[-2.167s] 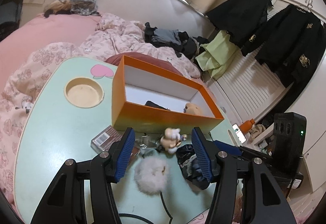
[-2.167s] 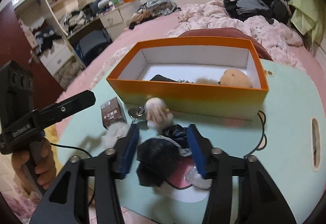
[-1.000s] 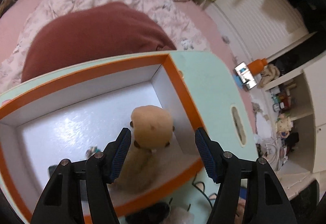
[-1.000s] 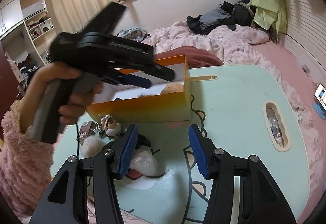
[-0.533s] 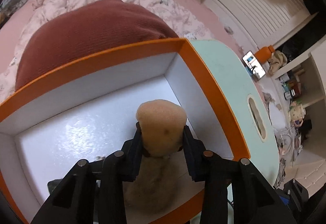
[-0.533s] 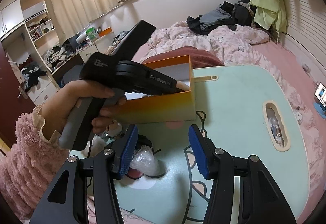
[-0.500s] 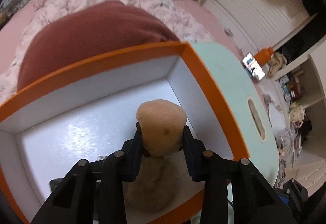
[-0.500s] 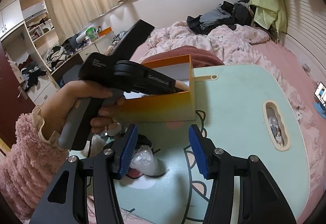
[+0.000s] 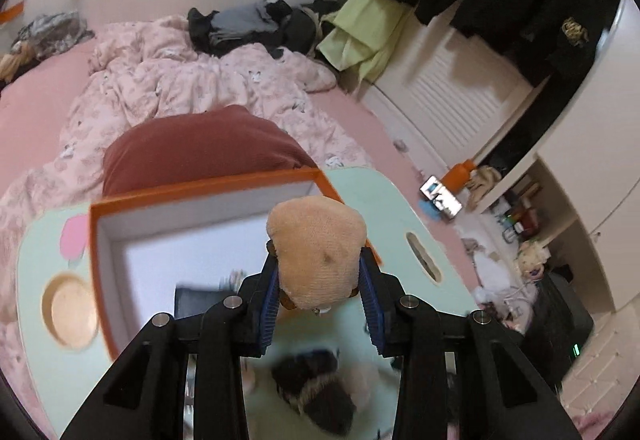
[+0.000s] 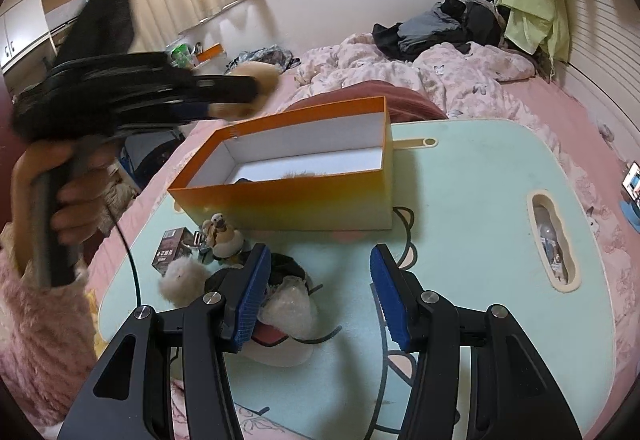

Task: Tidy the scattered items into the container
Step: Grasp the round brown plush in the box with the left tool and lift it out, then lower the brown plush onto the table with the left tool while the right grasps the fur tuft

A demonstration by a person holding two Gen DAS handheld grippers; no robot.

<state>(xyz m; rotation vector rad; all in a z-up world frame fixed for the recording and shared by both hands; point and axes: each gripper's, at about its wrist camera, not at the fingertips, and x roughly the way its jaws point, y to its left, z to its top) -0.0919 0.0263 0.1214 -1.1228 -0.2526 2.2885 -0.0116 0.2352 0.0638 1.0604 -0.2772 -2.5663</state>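
My left gripper (image 9: 318, 280) is shut on a tan plush toy (image 9: 316, 252) and holds it in the air above the near right corner of the orange box (image 9: 200, 185). In the right wrist view the left gripper (image 10: 240, 95) and the plush (image 10: 256, 79) are blurred, high over the box (image 10: 288, 199) at its left end. A dark item (image 9: 200, 300) lies inside the box. My right gripper (image 10: 318, 260) hangs open over the mint table (image 10: 460, 199), nothing between its pads. Left of it lie a black fuzzy item (image 10: 284, 272), a white pom (image 10: 180, 280), a small figure (image 10: 222, 236) and a small brown packet (image 10: 170, 250).
A person's hand in a pink fluffy sleeve (image 10: 36, 328) holds the left gripper's handle. The table has a cup recess (image 9: 70, 308) and a slot (image 10: 552, 240) at the right. A dark red cushion (image 9: 200, 155) and the bed lie behind the box. A cable (image 10: 128, 252) trails across the table's left.
The left jaws closed on the tan plush inside the box, then lifted it up and back out of the box. The right gripper stayed still.
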